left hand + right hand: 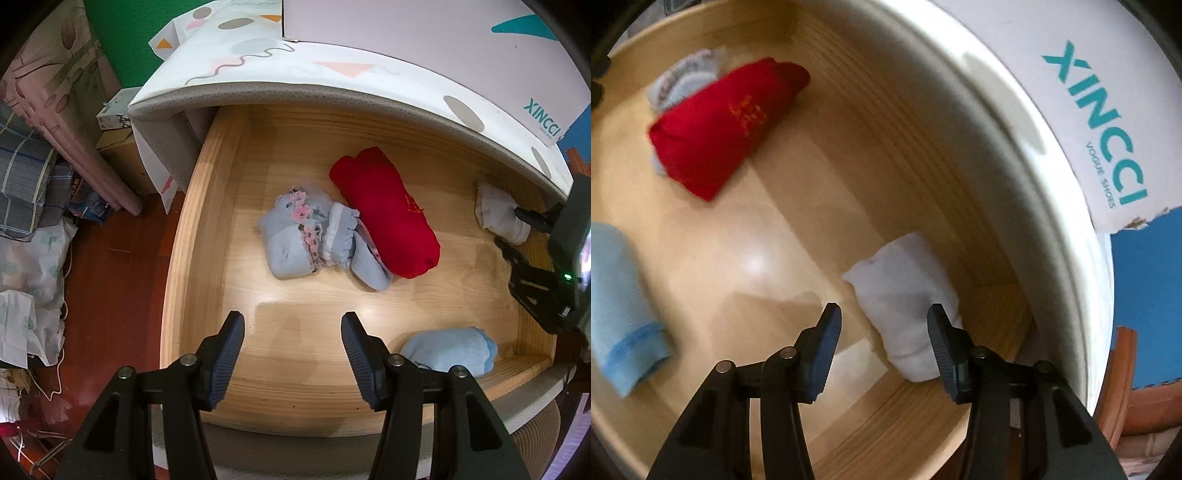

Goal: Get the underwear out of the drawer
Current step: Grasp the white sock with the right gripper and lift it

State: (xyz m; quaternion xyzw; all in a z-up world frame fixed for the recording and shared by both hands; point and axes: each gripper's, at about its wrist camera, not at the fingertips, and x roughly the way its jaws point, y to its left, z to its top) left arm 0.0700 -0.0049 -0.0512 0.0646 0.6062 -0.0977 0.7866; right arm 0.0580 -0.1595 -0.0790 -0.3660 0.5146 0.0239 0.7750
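Note:
The wooden drawer (177, 258) (923, 166) is pulled out and holds several folded garments. A white folded underwear (495, 210) (901, 288) lies in the far right corner. My right gripper (509, 227) (882, 321) is open around its near end; the right finger overlaps the cloth, the left one stands apart from it. A red folded garment (384, 210) (720, 125) lies mid-drawer beside pale blue lace-trimmed underwear (295, 232) (679, 81). A light blue folded piece (447, 350) (617, 302) sits near the front. My left gripper (291, 332) hovers open over bare drawer floor, holding nothing.
A patterned padded top (258, 62) overhangs the drawer's back, with a white XINCCI shoe box (443, 44) (1100, 122) on it. Left of the drawer is red-brown floor (110, 277) with plastic bags (29, 258), a small carton (114, 114) and folded bedding.

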